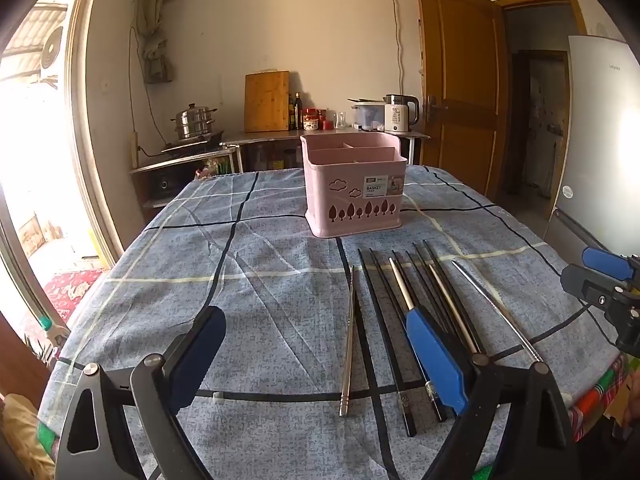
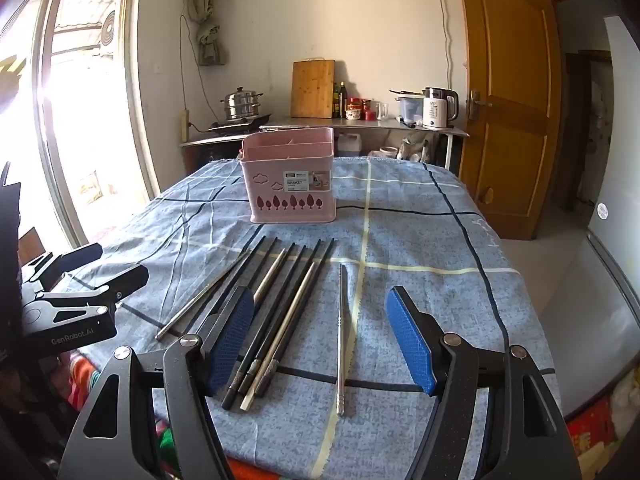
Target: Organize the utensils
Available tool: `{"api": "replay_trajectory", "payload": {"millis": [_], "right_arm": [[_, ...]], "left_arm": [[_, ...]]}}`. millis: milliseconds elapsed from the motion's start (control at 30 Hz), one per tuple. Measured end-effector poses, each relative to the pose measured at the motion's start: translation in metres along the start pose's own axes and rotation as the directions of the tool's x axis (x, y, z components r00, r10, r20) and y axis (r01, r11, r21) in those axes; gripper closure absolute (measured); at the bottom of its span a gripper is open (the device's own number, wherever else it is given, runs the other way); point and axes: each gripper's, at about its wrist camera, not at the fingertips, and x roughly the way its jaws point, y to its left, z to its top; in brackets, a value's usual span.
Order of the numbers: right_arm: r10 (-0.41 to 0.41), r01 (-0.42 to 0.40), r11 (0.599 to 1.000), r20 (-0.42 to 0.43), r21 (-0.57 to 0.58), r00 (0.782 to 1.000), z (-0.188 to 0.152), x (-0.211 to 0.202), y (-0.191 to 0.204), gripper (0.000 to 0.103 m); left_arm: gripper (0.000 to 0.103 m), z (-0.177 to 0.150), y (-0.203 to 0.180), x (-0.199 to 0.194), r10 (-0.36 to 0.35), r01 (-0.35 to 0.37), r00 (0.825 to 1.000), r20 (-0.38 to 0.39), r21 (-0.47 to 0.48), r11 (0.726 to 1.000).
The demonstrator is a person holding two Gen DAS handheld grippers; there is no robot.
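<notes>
Both wrist views, table scene. My left gripper (image 1: 320, 360) and my right gripper (image 2: 320, 344) hang above the near edge of the blue checked tablecloth (image 1: 248, 280), each with jaws spread wide and nothing between the pads. Under them lies a row of long black and silver-tipped chopsticks (image 2: 280, 312), packed side by side and fanning slightly toward the far end. One slim all-metal chopstick (image 2: 341, 340) lies apart on the right of the row, another metal chopstick (image 2: 204, 296) apart on its left (sides as my right wrist view shows them). Beyond the row stands the pink plastic utensil basket (image 2: 290, 188) with tree cut-outs, upright, its divided compartments holding nothing I can see.
</notes>
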Motion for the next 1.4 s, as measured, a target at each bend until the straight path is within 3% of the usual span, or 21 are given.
{"api": "replay_trajectory", "payload": {"millis": [1400], "right_arm": [[0.002,-0.002,1.000,-0.012,0.003,1.000,-0.0001,0.0030,-0.0007,0.034]], "left_arm": [[0.011,0.0039,-0.0015,0.0009,-0.004,0.004,1.000,-0.009,-0.004,1.000]]}}
